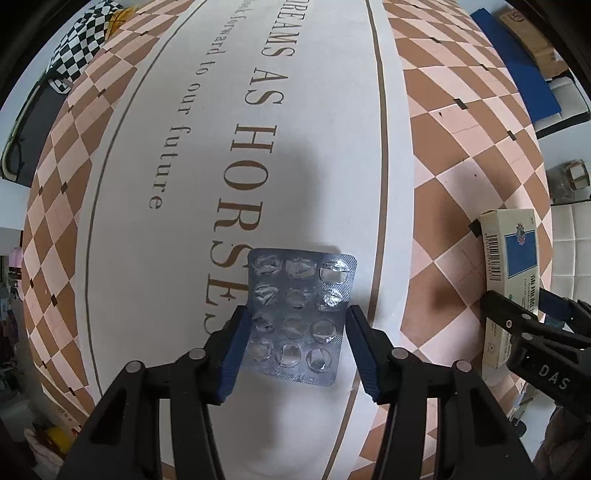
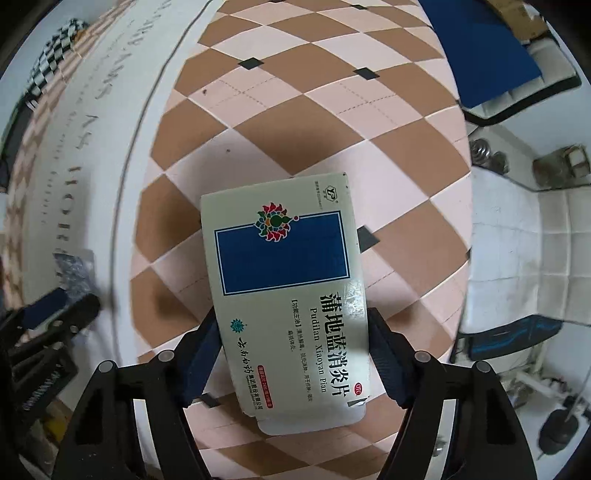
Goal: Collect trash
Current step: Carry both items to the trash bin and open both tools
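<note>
My left gripper (image 1: 297,321) is shut on an empty silver blister pack (image 1: 301,314), its blue pads pressing both long edges and holding it above the tablecloth. My right gripper (image 2: 291,325) is shut on a white medicine box (image 2: 288,295) with a blue rectangle and Chinese print, held over the checkered part of the cloth. In the left wrist view the box (image 1: 511,273) and right gripper (image 1: 517,321) show at the far right. In the right wrist view the blister pack (image 2: 74,271) and left gripper (image 2: 62,302) show blurred at the left.
The table carries a cloth (image 1: 184,258) with a white lettered centre and brown-pink checks (image 2: 295,110). A checkered black-white item (image 1: 79,48) lies at the far left end. A blue board (image 1: 517,66) and cardboard box (image 1: 532,33) stand beyond the far right corner. White floor tiles (image 2: 535,240) lie right of the table edge.
</note>
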`<state>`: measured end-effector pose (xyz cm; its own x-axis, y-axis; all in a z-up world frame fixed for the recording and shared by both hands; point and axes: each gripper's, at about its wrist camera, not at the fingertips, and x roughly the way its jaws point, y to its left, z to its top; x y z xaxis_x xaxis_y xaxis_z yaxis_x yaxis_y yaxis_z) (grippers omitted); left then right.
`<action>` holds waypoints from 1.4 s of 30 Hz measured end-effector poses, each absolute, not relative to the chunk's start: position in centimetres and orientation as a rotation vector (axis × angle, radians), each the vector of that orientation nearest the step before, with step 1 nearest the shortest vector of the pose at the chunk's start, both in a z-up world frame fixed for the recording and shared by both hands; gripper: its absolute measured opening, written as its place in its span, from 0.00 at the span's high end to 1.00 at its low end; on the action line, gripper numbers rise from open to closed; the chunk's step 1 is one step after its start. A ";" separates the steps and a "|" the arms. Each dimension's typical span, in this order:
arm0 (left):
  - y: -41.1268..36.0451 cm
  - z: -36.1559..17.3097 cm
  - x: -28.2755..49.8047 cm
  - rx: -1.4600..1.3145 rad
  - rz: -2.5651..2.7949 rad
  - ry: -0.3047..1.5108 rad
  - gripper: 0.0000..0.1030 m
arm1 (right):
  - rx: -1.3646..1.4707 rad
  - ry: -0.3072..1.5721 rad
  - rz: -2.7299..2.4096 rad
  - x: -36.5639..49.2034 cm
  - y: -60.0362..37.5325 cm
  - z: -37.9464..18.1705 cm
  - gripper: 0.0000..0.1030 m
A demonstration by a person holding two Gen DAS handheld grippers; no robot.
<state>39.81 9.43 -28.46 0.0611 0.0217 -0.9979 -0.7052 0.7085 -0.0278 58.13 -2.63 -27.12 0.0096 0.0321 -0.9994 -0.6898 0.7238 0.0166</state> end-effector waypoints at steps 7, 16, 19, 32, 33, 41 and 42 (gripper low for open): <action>8.4 -24.2 37.1 -0.542 0.581 1.340 0.52 | -0.462 1.388 0.635 55.4 -3.9 -23.8 0.26; 6.7 -16.7 27.9 -0.434 0.510 1.165 0.52 | -0.300 1.291 0.629 46.1 -7.5 -17.1 0.26; 6.2 -15.5 24.0 -0.409 0.464 1.125 0.52 | -0.249 1.268 0.606 41.5 -9.1 -15.7 0.26; 3.9 -21.9 8.0 -0.468 0.301 1.260 0.52 | -0.029 1.413 0.477 20.2 -17.5 -20.1 0.26; 3.8 -23.8 7.3 -0.499 0.296 1.289 0.52 | -0.037 1.433 0.470 19.3 -17.7 -21.5 0.26; 4.7 -41.6 5.0 -0.811 0.262 1.465 0.52 | -0.024 1.645 0.415 17.5 -17.8 -38.4 0.26; 4.8 -44.8 5.1 -0.843 0.263 1.489 0.52 | -0.032 1.662 0.413 17.5 -17.6 -40.3 0.26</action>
